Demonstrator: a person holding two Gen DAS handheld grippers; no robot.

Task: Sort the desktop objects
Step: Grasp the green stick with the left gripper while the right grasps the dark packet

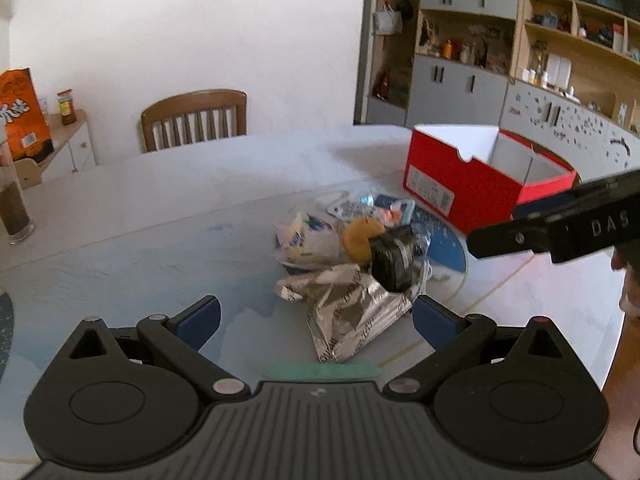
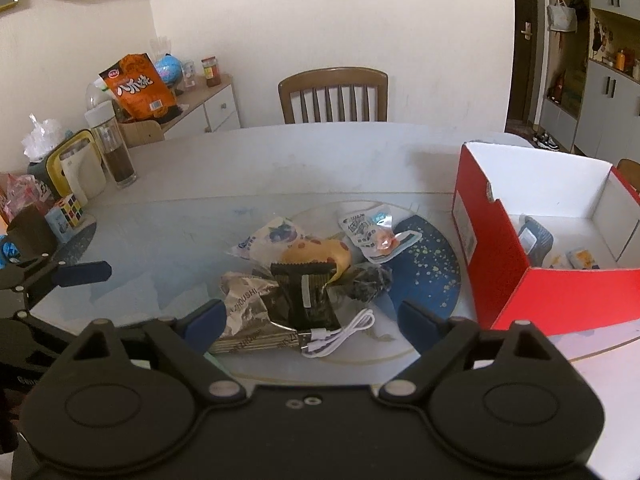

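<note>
— Left hand-held gripper first: how do its jaws stand?

— Spread wide, nothing gripped. Its blue pads hang above the worktop, and the silver wrapper lies between and just beyond them. I can't tell whether the right-side pad touches the foil.

— And the right hand-held gripper?

— Also wide apart, empty. Between its pads lie the dark packet and a coiled white cable; neither pad presses on anything. In the left view its black finger pokes in from the right edge, over the corner of the red box.

— Where is the pile itself?

— Mid-worktop, on the glass top, partly over a blue speckled mat. The dark packet rests on the silver wrapper and against a yellow bun in clear film. Behind the bun sits a blueberry pouch. To the right are a white snack pouch and a crumpled dark wrapper.

— And the box?

— Open, white inside, standing to the right of the pile, well apart from the snacks but near the mat's edge. A grey packet and a small orange-and-white packet lie on its floor.

— Anything else around?

— A wooden chair at the far side. On the left, a tall bottle of dark liquid, a white mug, a puzzle cube, and an orange bag on a side cabinet. Shelving stands behind the box.
</note>
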